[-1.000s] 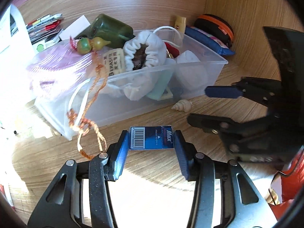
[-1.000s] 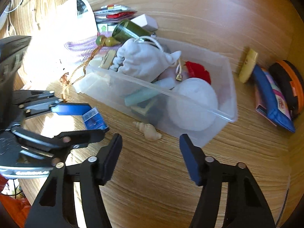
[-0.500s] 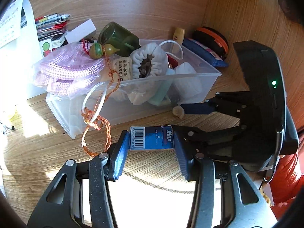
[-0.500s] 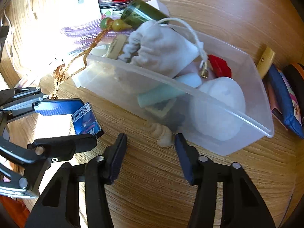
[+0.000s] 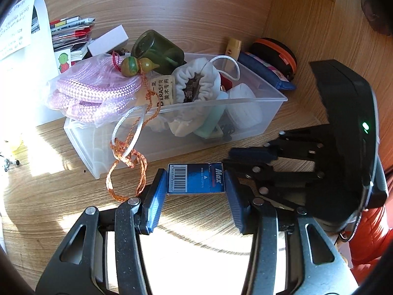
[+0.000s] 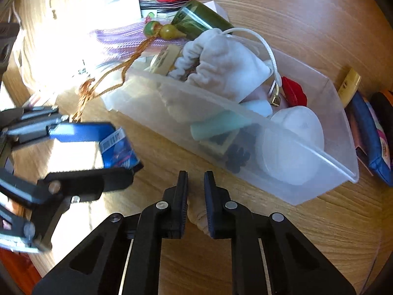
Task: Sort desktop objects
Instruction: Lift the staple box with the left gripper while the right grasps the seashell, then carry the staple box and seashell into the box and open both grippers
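While left gripper (image 5: 195,191) pinches a blue box (image 5: 195,178), right gripper (image 6: 195,194), jaws just closed, nips a shell (image 6: 199,217) beside the plastic bin (image 6: 289,191).

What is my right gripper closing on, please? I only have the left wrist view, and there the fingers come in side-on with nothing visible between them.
Observer: In the right wrist view the right gripper has just closed on the small beige seashell; it sits between the pads on the desk.
Operator: Thank you. How close is that to the clear bin?
Observer: The shell lies just in front of the clear bin, outside its near wall.
Operator: And does my left gripper's load look secure from there?
Observer: The left gripper clamps the blue staple box by its two ends, though that view is blurred.
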Available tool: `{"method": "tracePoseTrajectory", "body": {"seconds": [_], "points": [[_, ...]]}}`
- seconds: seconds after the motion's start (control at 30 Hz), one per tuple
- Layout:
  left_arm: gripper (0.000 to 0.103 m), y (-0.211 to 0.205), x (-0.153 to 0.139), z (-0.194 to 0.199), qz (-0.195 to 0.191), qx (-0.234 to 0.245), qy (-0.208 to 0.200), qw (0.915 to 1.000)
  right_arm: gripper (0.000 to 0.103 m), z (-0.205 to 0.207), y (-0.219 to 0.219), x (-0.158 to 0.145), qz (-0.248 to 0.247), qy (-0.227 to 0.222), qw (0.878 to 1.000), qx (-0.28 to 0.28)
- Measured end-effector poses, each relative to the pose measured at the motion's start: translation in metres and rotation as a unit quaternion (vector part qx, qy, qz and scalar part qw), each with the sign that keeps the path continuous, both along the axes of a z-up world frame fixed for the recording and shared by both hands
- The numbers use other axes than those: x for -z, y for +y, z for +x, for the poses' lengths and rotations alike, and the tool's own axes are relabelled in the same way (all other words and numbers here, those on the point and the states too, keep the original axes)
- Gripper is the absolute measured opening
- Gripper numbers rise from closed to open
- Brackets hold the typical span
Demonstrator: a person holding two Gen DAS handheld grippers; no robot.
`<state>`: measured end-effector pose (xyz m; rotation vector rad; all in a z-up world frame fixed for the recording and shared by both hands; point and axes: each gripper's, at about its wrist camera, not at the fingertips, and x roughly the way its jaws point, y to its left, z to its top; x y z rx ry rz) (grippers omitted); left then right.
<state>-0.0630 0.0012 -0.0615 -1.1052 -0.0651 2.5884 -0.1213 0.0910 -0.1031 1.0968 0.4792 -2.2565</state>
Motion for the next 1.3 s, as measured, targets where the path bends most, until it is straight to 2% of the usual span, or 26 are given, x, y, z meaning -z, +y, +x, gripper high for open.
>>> {"method": "tracePoseTrajectory", "body": {"seconds": [0.17, 0.3, 0.37, 0.57, 0.73, 0.77, 0.83, 0.9, 1.03, 1.3], "points": [[0.047, 0.002, 0.001, 0.0, -0.003, 0.001, 0.0, 1.0, 0.014, 0.016, 0.01, 0.001, 0.012, 0.013, 1.0, -0.007], [0.047, 0.004, 0.003, -0.003, -0.007, 0.002, -0.003, 1.0, 0.03, 0.021, 0.023, 0.0, 0.009, 0.015, 1.0, 0.001], [0.047, 0.005, 0.004, -0.004, -0.009, 0.004, -0.005, 0.9999, 0.033, 0.021, 0.034, -0.001, 0.004, 0.014, 1.0, 0.005], [0.047, 0.008, 0.005, -0.004, -0.015, 0.006, -0.005, 0.9999, 0.033, 0.023, 0.056, -0.001, -0.02, -0.002, 1.0, 0.013], [0.047, 0.008, 0.005, -0.004, -0.02, 0.004, -0.003, 0.9998, 0.032, 0.016, 0.058, -0.002, -0.038, -0.009, 0.999, 0.01], [0.047, 0.008, 0.005, -0.003, -0.02, 0.003, -0.002, 0.9998, 0.031, 0.016, 0.054, -0.001, -0.042, -0.009, 0.999, 0.006], [0.047, 0.008, 0.004, -0.003, -0.02, 0.0, -0.001, 0.9998, 0.015, 0.013, 0.05, -0.003, -0.038, -0.011, 0.999, 0.0], [0.047, 0.007, 0.003, -0.003, -0.021, -0.003, 0.0, 0.9998, 0.016, 0.01, 0.05, -0.005, -0.047, -0.022, 0.999, -0.006], [0.047, 0.005, -0.003, -0.003, -0.016, -0.007, 0.005, 0.9998, 0.016, 0.005, 0.056, -0.017, -0.06, -0.01, 0.998, -0.005], [0.047, 0.009, -0.031, -0.003, -0.012, -0.009, 0.04, 0.9991, 0.016, -0.004, 0.085, -0.064, -0.106, 0.039, 0.994, 0.009]]}}
